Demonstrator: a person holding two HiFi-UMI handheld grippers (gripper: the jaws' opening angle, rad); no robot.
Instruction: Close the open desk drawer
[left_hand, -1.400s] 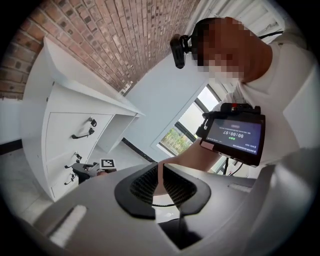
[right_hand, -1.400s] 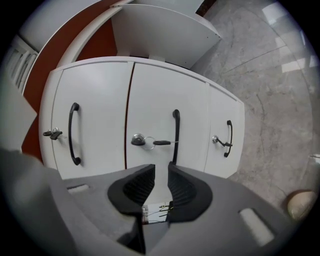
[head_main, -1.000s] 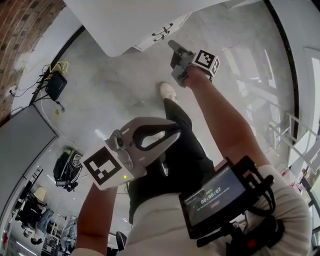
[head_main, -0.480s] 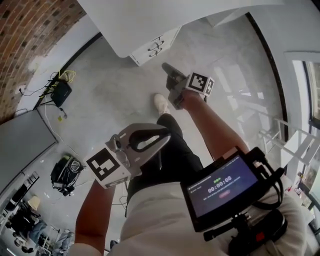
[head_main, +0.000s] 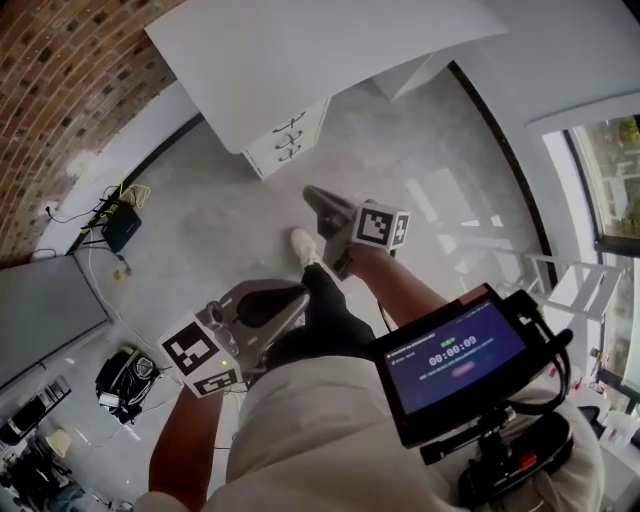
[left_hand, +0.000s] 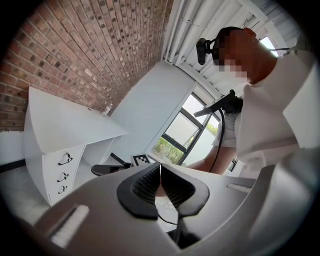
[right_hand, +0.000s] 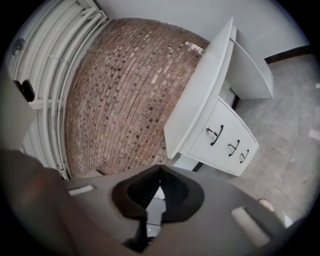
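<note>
— Three drawers (right_hand: 226, 145) stacked under the white desk (head_main: 300, 60), each with a dark handle (right_hand: 216, 134). Over by the brick wall (right_hand: 115, 85), well apart from both grippers.

— Open at which level?

— No telling from here. About flush at all three fronts, in every view.

— And the jaws?

— Pressed together on the left gripper (left_hand: 160, 172), with nothing between. Same on the right gripper (right_hand: 159, 175): closed on nothing, aimed toward the drawers, held out ahead over the floor (head_main: 220, 210). Lower and nearer the body for the left.

— Likely handling?

— Probably a light, stiff box on runners. Rigid front, smooth painted face, easy sliding once started, perhaps some sticking if pushed off-centre. Nothing fragile, though likely to slam under a hard shove.

— Where to take hold?

— No real need to grip, by the look of it. Better to set the closed jaws flat against the front, near the middle and just beside the handle, then push straight in. Otherwise, spread the jaws and pinch the handle for more control and a gentler finish.

— Progress?

— Barely begun. No contact yet, and a fair approach to make first.
</note>
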